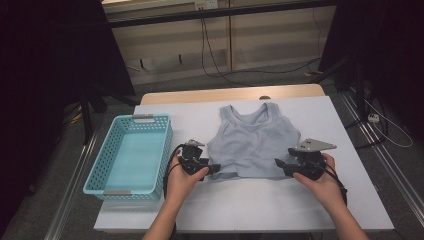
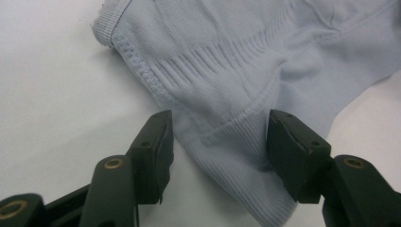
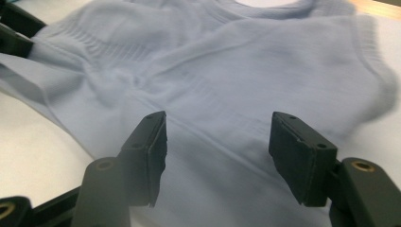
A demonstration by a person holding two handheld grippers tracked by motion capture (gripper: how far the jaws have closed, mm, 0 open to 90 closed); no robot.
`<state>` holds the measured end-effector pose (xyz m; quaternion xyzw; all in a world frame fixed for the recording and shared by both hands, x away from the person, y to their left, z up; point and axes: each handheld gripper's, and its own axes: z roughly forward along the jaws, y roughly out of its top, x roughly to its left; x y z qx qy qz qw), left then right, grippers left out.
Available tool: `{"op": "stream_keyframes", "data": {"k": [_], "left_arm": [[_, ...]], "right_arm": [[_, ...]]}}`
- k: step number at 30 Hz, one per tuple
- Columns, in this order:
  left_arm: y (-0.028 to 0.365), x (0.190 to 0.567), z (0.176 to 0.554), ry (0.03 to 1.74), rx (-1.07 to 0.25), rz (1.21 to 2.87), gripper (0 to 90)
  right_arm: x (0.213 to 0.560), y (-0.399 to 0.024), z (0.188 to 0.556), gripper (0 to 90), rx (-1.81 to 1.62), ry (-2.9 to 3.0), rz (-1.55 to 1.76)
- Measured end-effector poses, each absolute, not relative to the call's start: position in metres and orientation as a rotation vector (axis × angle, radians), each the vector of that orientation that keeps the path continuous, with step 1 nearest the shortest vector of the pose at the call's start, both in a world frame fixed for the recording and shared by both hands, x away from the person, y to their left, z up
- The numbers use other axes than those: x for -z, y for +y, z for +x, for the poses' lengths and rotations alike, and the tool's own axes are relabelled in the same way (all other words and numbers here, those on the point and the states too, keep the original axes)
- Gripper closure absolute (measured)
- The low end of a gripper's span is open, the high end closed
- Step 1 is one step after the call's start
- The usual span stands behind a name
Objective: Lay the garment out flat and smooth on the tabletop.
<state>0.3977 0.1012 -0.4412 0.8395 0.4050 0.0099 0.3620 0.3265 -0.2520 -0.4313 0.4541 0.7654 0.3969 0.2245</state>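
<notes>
At far left on the white table (image 1: 310, 200): a light-blue plastic basket (image 1: 95, 180), perforated walls, nothing inside, well apart from the garment's near corner yet close beside the left hand (image 1: 181, 184).

Next along, left gripper (image 1: 214, 168), held low at the garment's lower-left corner. Jaws apart, as seen in the left gripper view, straddling the ribbed hem of the pale blue-grey crop top (image 2: 227, 71); fabric between them, not yet pinched. One stitched side seam running up and away from the near jaw.

Centre of the table: crop top (image 1: 253, 142) lying flat, neckline and straps away from the person, hem toward them, slightly rumpled near the waistband. Soft, thin, stretchy knit by the look of it; likely very light, limp once lifted, prone to sagging in the middle and to slipping out of a shallow pinch. No fragility to worry about. Best hold, as a judgement: the doubled hem band at each lower corner, or the seams, where the cloth is thickest and least likely to stretch away; a deep bite rather than a nip at the edge.

Right side: right gripper (image 1: 281, 164) at the lower-right corner of the hem, grey plate on top, cable trailing past the right hand (image 1: 320, 182). Jaws also spread wide in the right gripper view, with the top (image 3: 246, 71) spread out ahead and beneath them, nothing clamped.
</notes>
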Motion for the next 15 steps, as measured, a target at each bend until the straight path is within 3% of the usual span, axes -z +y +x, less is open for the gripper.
{"op": "stream_keyframes", "data": {"k": [12,15], "left_arm": [[0.103,0.446,0.394,1.019,-0.112,2.187,51.7],[0.103,0.446,0.393,1.022,-0.122,2.191,53.6]], "right_arm": [[0.441,-0.279,0.324,48.1,-0.984,2.038,1.382],[0.444,-0.281,0.325,56.8,-0.962,2.043,1.384]]}}
